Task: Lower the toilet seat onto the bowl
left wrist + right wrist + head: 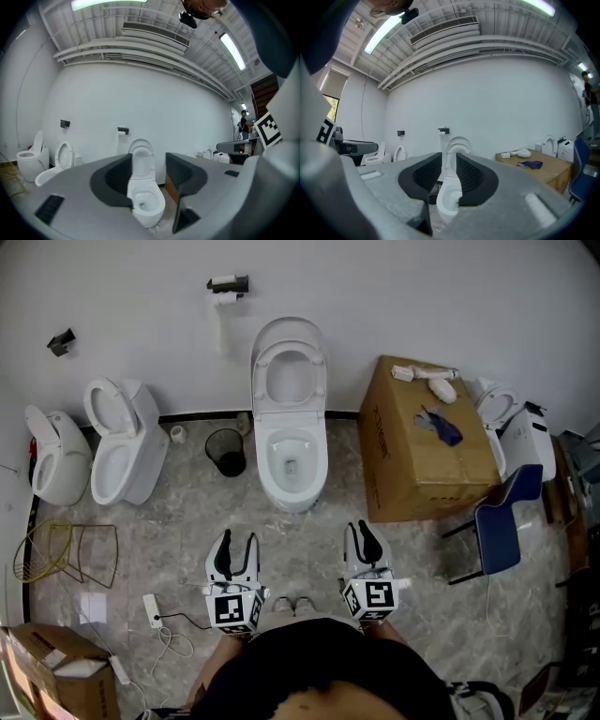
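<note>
Toilet bowl: the white glossy ceramic toilet point(291, 460) stands against the wall at upper centre of the head view; its oval bowl is uncovered, and I cannot tell whether it holds water.
Toilet seat: the white oval ring seat point(289, 381) stands raised, leaning back against the rounded white lid point(289, 331) behind it, well apart from both tools.
Bin: a small round black waste bin point(226, 452) sits just left of the toilet; its contents cannot be made out.
Box: a large brown cardboard box point(427, 460) to the right of the toilet is closed, with a white plastic object point(441, 385) and a crumpled dark blue cloth point(441, 426) on its top.
Left gripper: the left gripper point(238, 542), lower centre, has its jaws apart with nothing between them.
Right gripper: the right gripper point(363, 532) shows only a narrow gap between its black padded jaws, and grips nothing.
Floor: grey marbled tiles point(178, 540), smooth.
Room: plain white wall point(131, 287); two more white toilets point(117, 442) stand at the left.
</note>
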Motion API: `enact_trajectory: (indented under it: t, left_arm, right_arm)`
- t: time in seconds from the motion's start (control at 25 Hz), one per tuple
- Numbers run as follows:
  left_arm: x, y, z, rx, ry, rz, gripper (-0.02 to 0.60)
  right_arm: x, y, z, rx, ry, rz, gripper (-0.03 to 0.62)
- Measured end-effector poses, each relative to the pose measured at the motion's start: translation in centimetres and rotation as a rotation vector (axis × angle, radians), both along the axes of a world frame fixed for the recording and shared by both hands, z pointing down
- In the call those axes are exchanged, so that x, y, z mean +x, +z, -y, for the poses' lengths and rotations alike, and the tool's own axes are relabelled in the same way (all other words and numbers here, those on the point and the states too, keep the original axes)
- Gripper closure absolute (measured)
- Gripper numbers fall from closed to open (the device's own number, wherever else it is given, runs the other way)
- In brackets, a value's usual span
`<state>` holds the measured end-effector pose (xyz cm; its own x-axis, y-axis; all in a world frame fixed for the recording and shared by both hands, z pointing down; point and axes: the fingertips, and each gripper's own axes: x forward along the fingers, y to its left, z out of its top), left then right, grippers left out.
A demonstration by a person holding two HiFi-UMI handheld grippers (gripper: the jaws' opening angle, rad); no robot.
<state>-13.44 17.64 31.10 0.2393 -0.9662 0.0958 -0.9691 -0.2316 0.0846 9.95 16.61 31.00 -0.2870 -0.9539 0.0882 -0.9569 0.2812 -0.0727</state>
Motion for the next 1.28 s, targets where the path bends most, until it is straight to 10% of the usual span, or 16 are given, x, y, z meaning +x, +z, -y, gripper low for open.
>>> enact_trajectory:
  t: [0.12,0.72,1.28]
  left_arm:
    - [0.4,0.0,0.5,0.006,0.011,0.003,0.28]
    - [0.4,-1.5,0.9,0.087,0.012,-0.087,0.046]
    - [0.3,-1.6,2.4,0.09,0.004,-0.057,0.015]
  right_arm:
    - [0.0,0.1,0.3,0.002,-0.007,0.012,0.432]
    - [-0.2,0.1,1.7,0.008,-0.015,0.065,0.04]
    - [1.3,0.3,2.9,0.011,-0.008,0.037,0.011]
